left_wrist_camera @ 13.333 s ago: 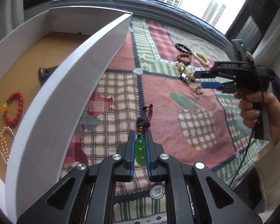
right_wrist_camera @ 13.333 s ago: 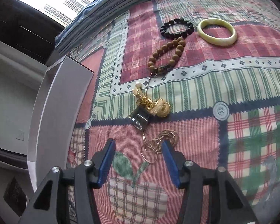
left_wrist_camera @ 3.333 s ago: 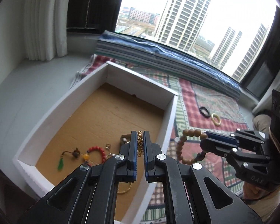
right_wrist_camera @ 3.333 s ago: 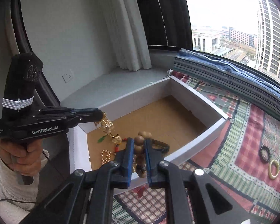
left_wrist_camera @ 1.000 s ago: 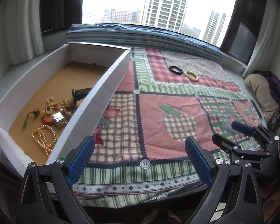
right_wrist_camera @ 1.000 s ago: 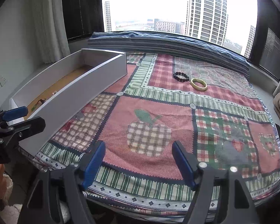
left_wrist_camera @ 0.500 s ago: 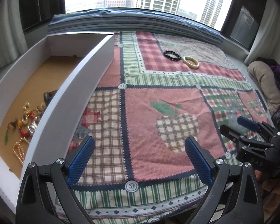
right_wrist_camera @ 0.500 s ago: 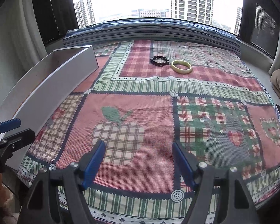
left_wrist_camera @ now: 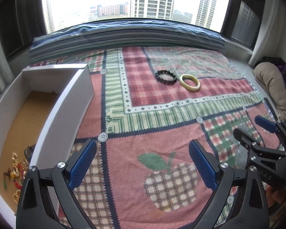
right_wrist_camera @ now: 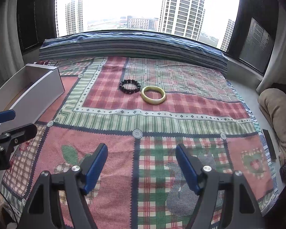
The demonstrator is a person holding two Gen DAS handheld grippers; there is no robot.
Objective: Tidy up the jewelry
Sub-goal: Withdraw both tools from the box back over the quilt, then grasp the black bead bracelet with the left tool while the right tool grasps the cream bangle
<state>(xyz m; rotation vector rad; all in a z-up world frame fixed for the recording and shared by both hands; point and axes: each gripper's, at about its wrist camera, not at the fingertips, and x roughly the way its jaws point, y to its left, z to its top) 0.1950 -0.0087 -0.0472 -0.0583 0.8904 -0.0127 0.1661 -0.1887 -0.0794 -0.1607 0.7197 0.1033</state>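
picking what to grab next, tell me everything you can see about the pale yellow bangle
The pale yellow bangle is one smooth, rigid closed ring, glossy like jade or resin, unbroken. It lies flat on the patchwork quilt, far from both grippers, right of the black bead bracelet and very close to it; whether they touch is unclear. Nothing holds it.

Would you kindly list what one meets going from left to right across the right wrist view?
Left gripper → white box → black bead bracelet → pale jade bangle → beige cloth bundle.
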